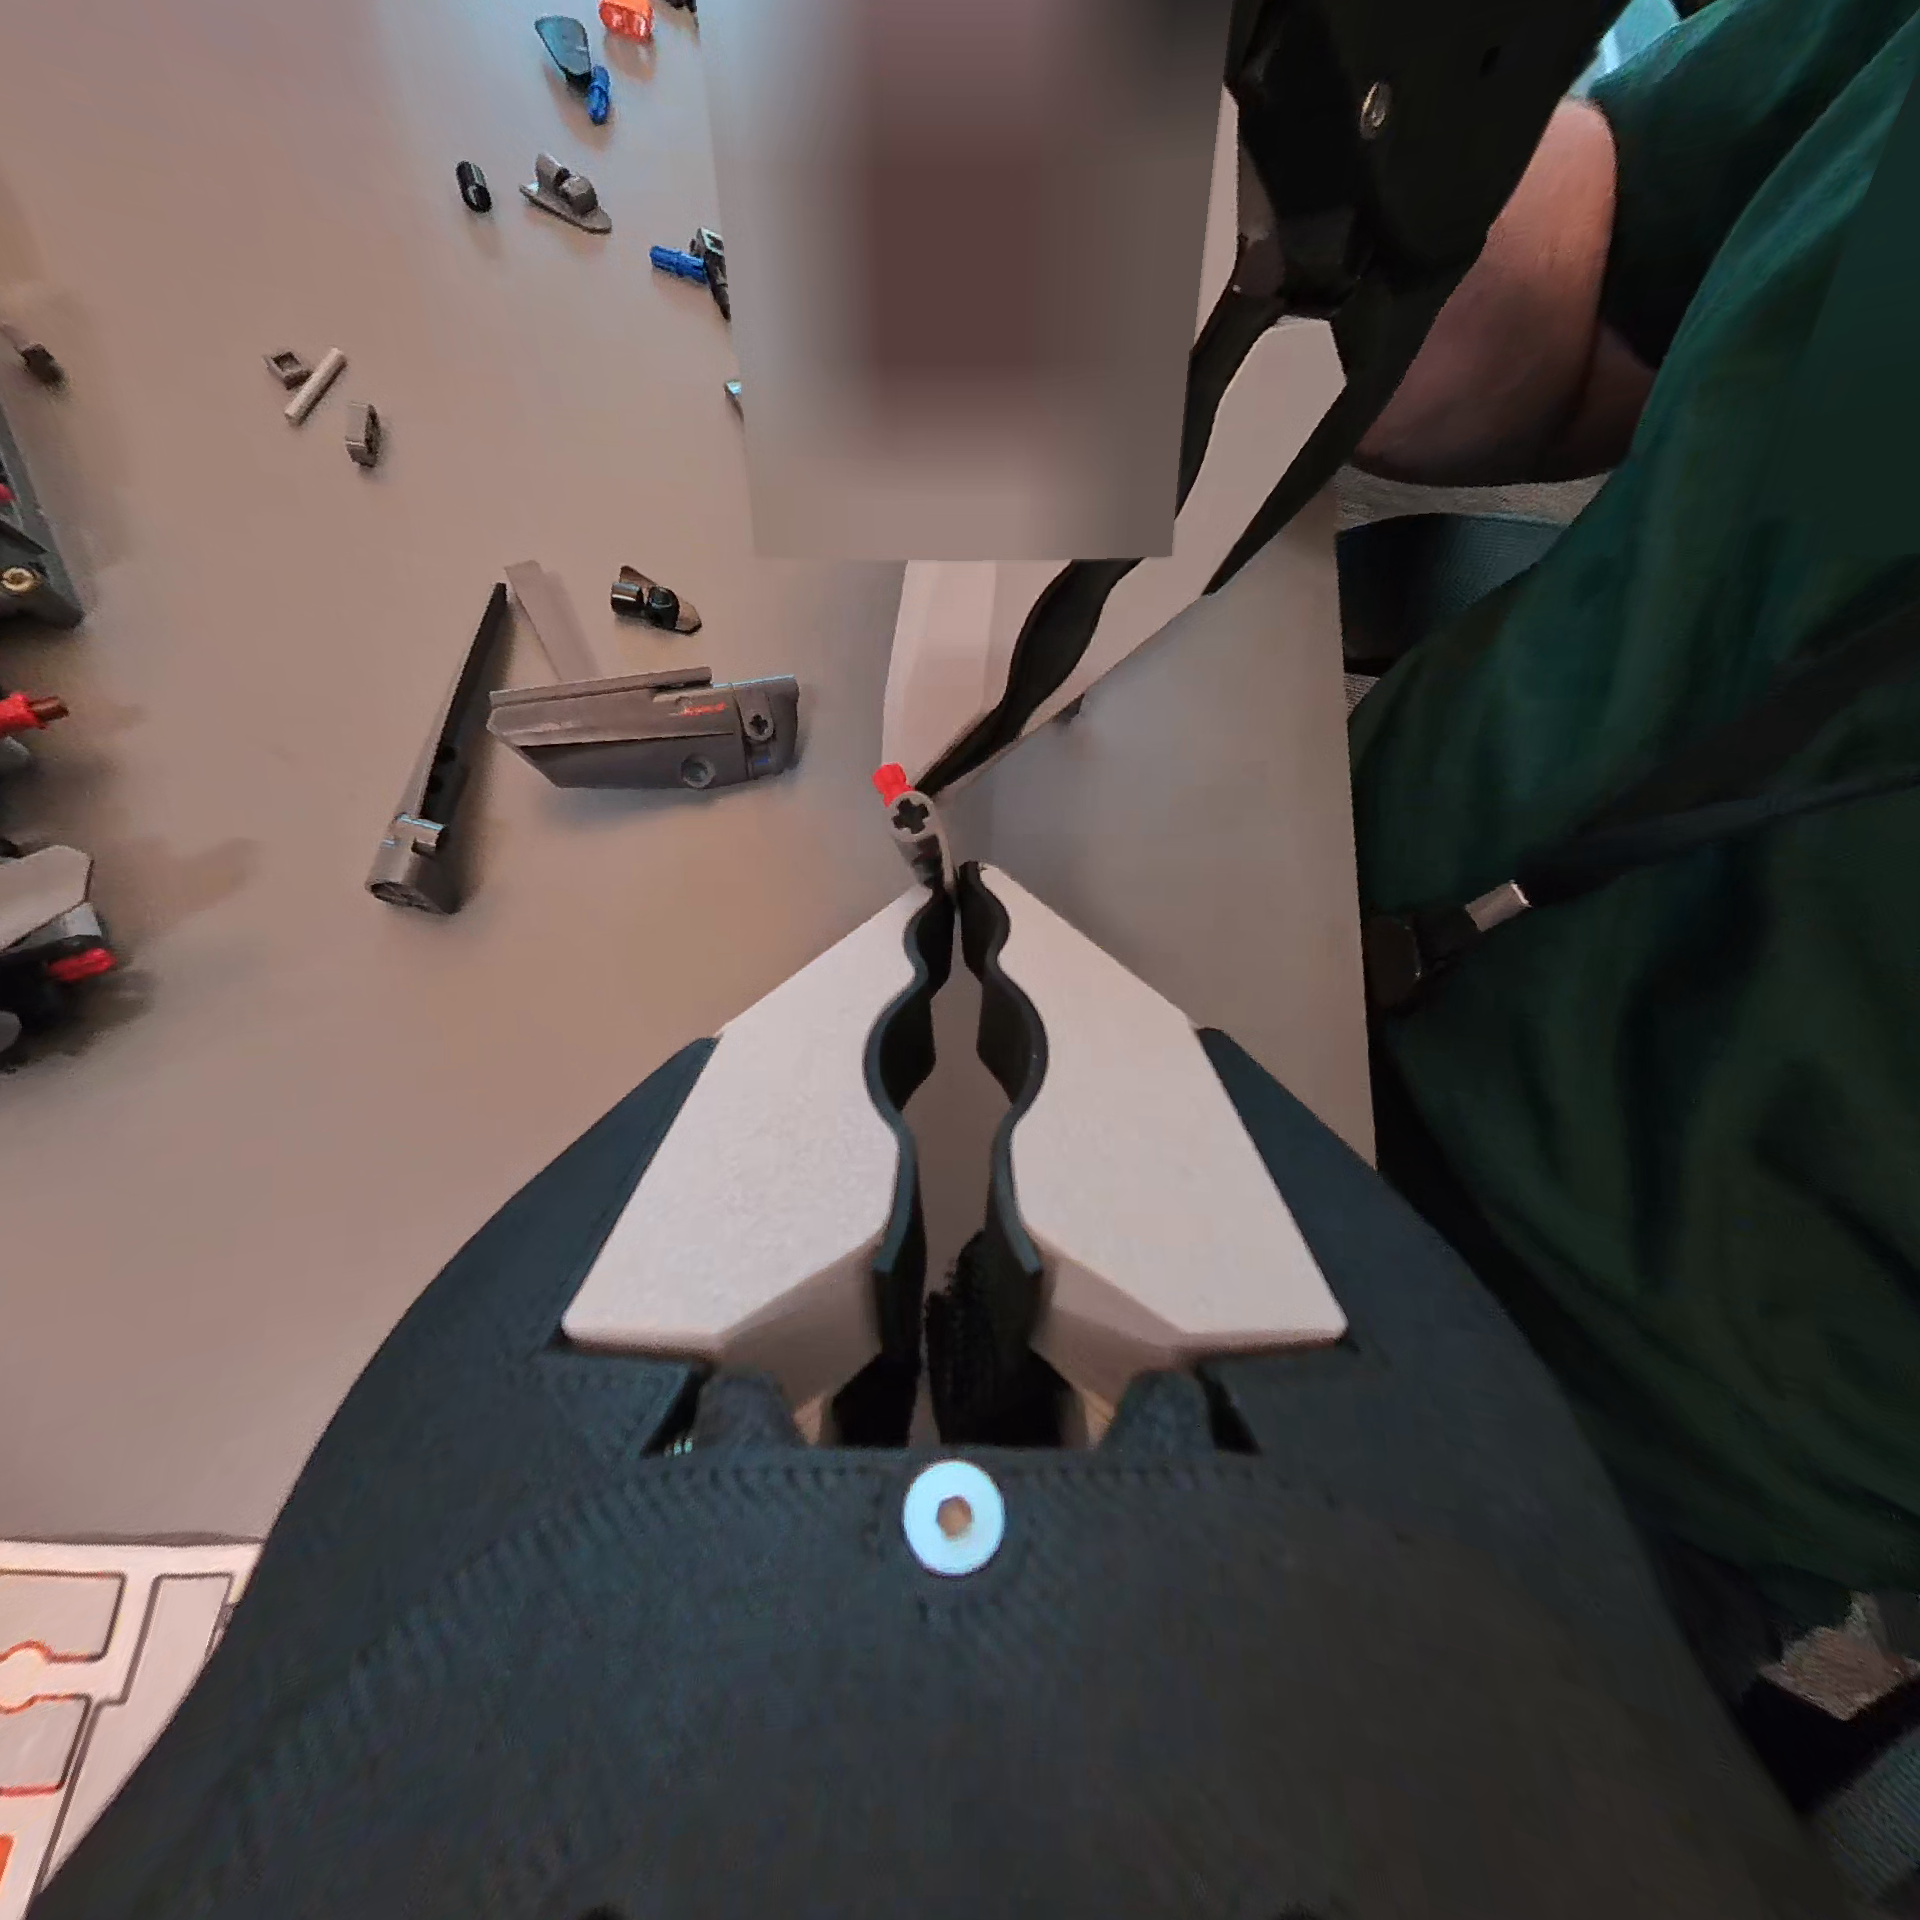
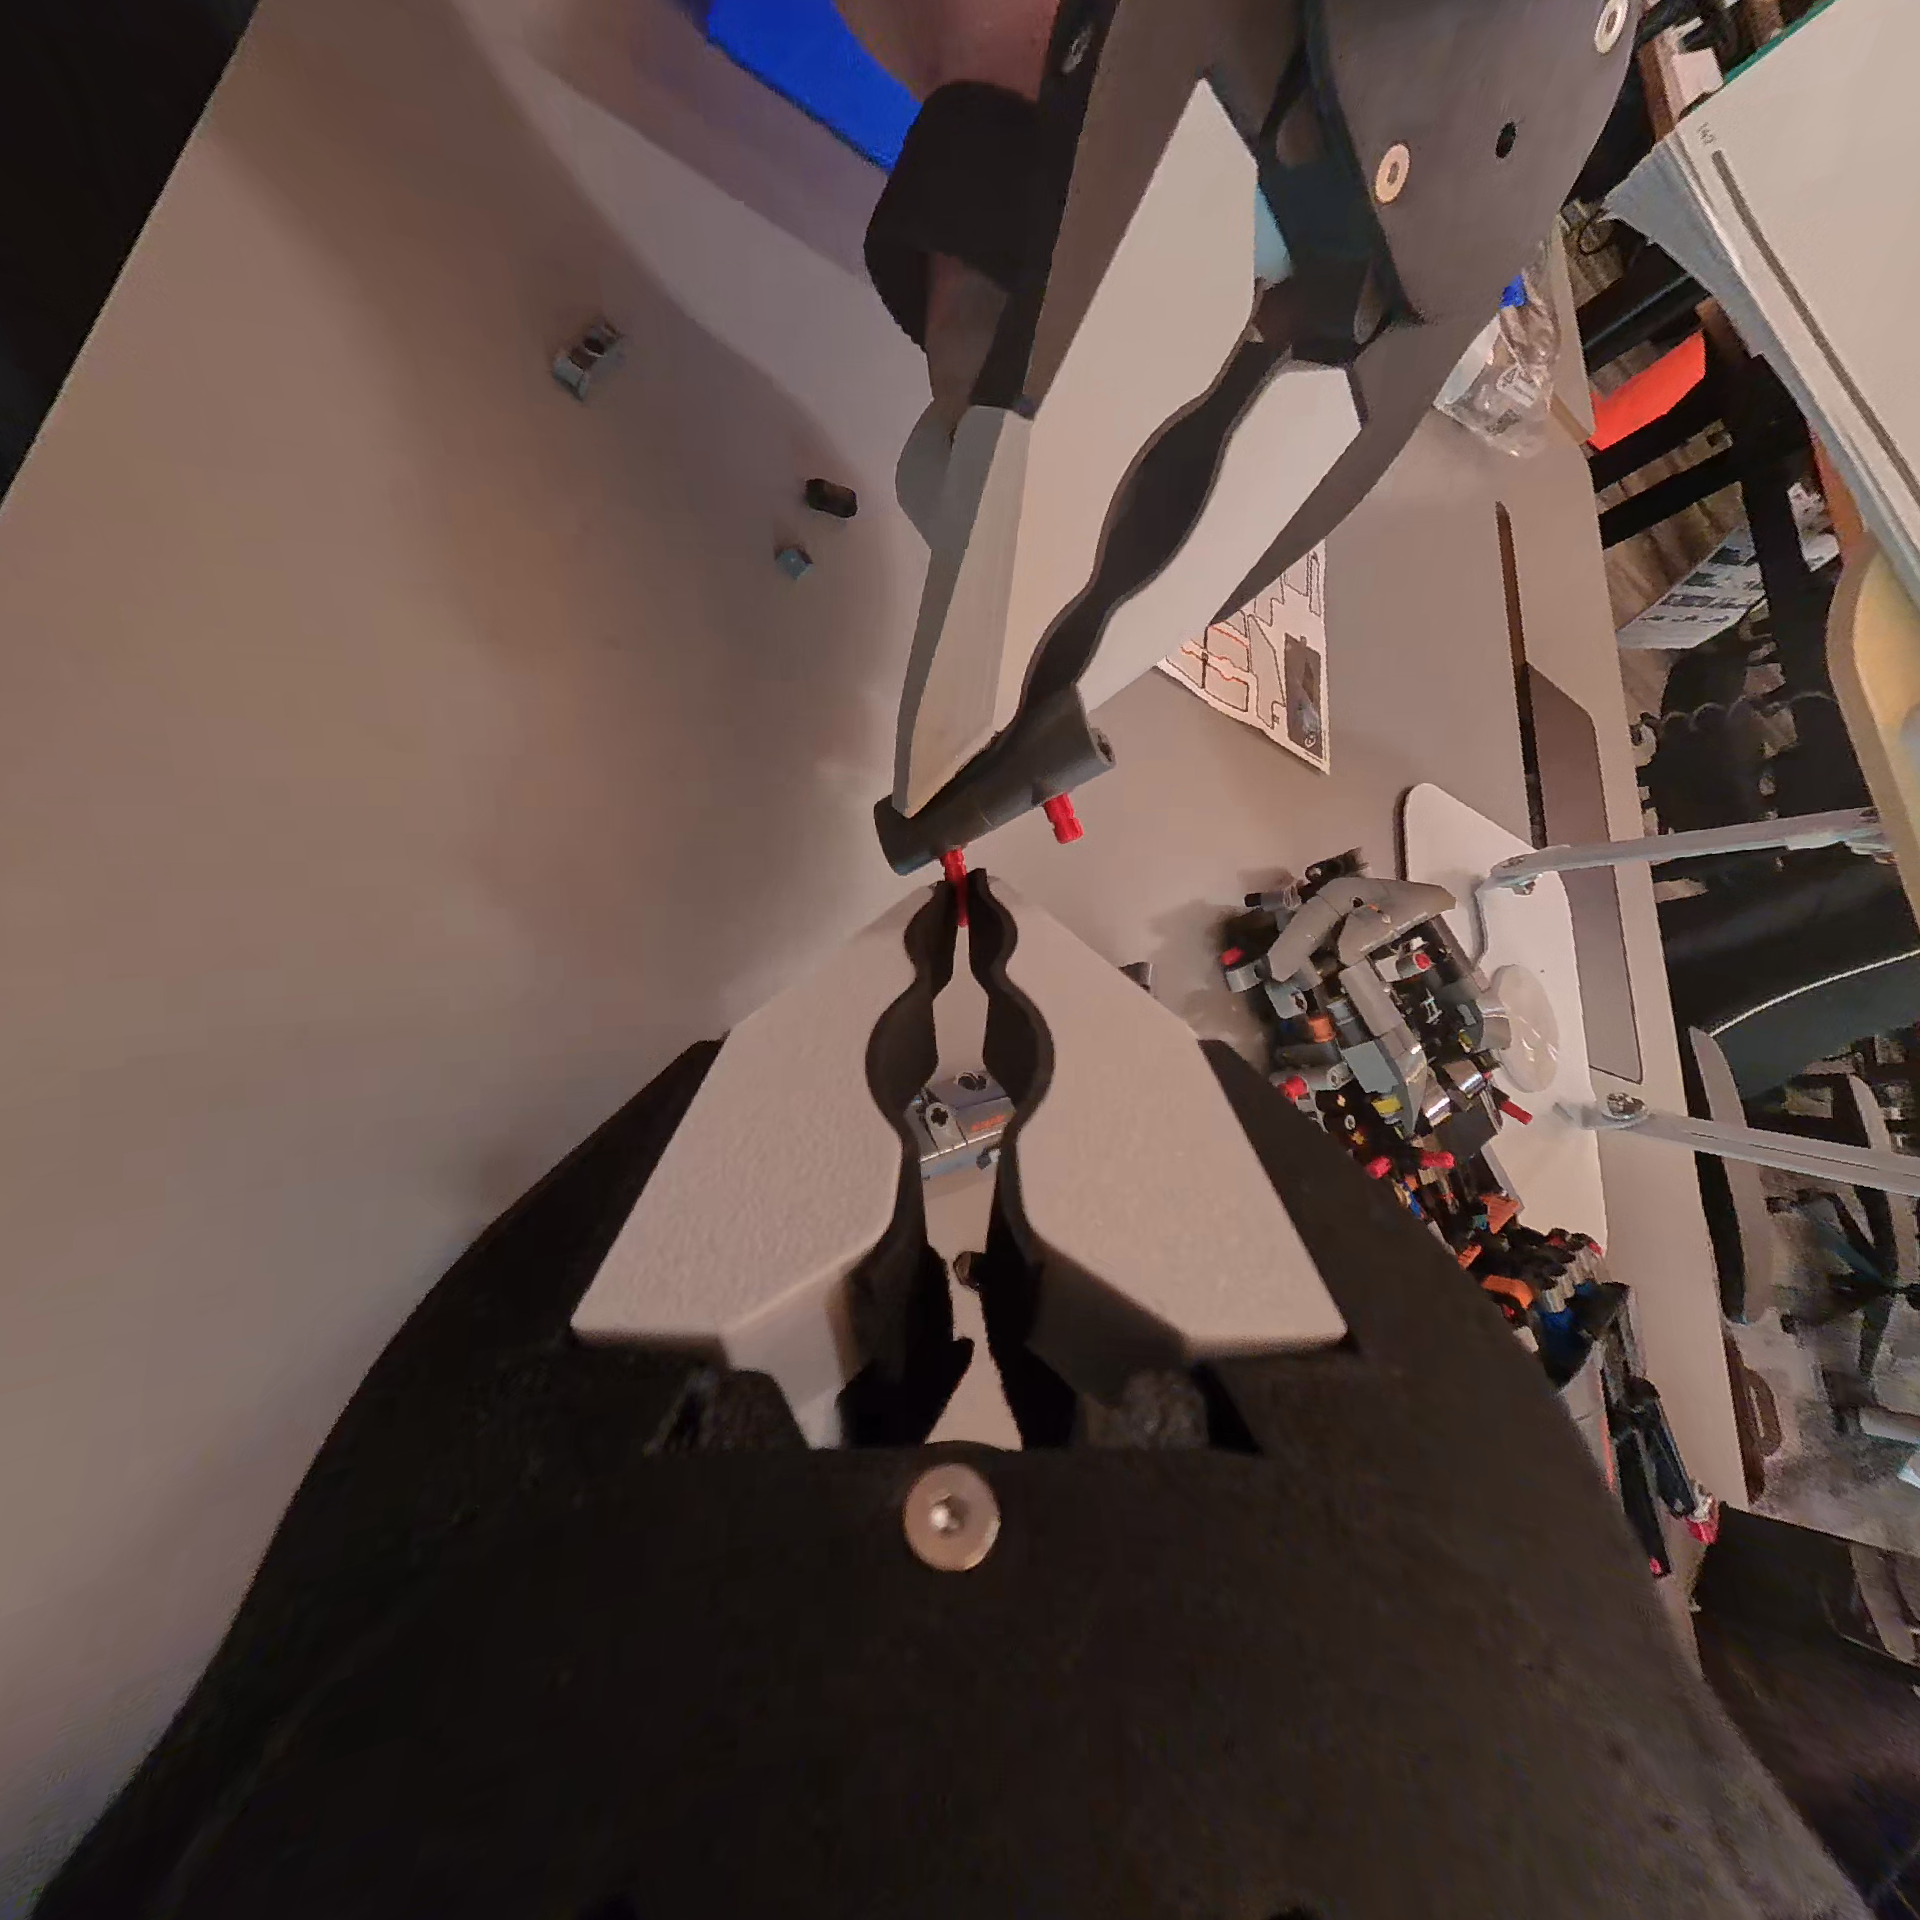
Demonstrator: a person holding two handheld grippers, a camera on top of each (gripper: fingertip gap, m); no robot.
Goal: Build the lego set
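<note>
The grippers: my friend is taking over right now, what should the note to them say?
Left gripper: shut on a small grey beam, held above the table.
Right gripper: shut on a red pin, its tip right at the beam's end hole.
Done: another red pin already sticks out of the beam. A big part-built model lies on the table to the right.
Left to do: push this pin fully in, then fit the beam. Loose pieces wait on the table, such as a dark grey panel and a blue pin.
</note>
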